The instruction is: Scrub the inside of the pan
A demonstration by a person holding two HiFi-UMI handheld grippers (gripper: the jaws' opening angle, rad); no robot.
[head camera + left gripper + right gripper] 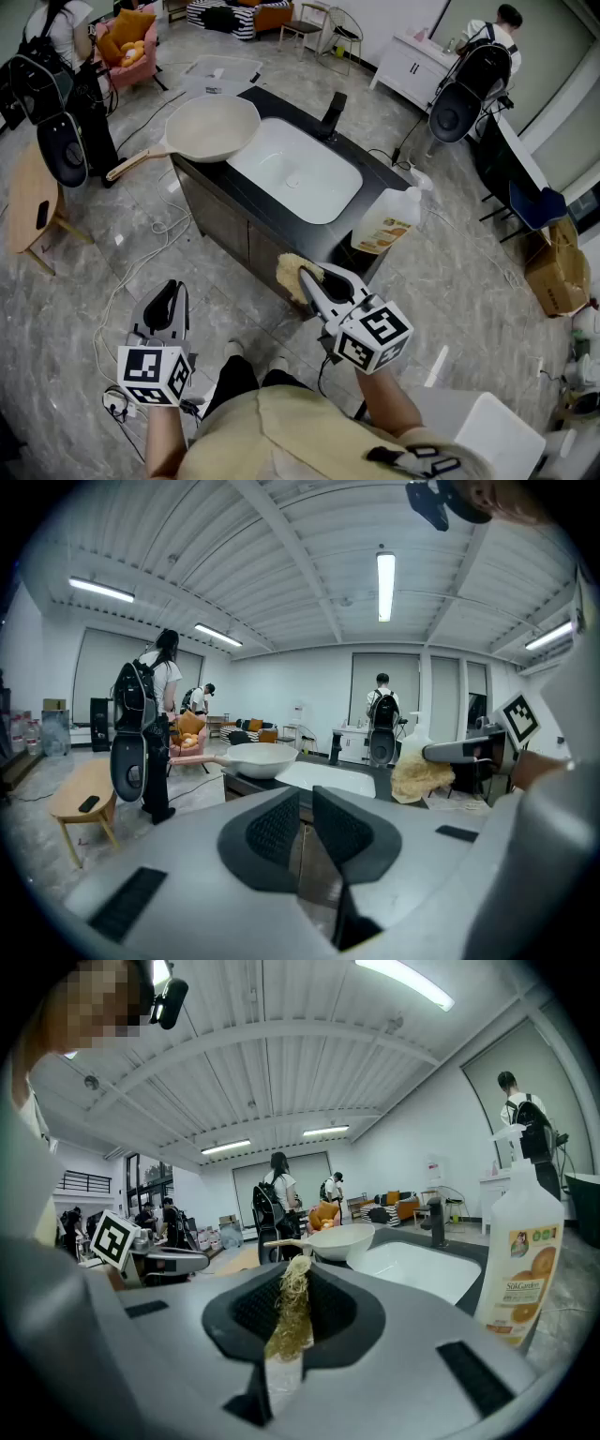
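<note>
Head view: the pan (pixel 214 127) lies on the counter (pixel 375 176) just left of the sink (pixel 295 173), and a soap bottle (pixel 386 222) stands just right of the sink. In front of the sink the right gripper (pixel 309 281) clamps a straw-coloured scrubber (pixel 291 274); the left gripper (pixel 167 305) hangs well left of it

Left gripper view: the jaws stand a narrow gap apart, nothing between them

Right gripper view: the jaws pinch the scrubber (pixel 291 1321); the pan (pixel 342 1241) is beyond, left of the sink

One pan (pixel 211 127) — one scrubber (pixel 292 274) — one bottle (pixel 386 221)
</note>
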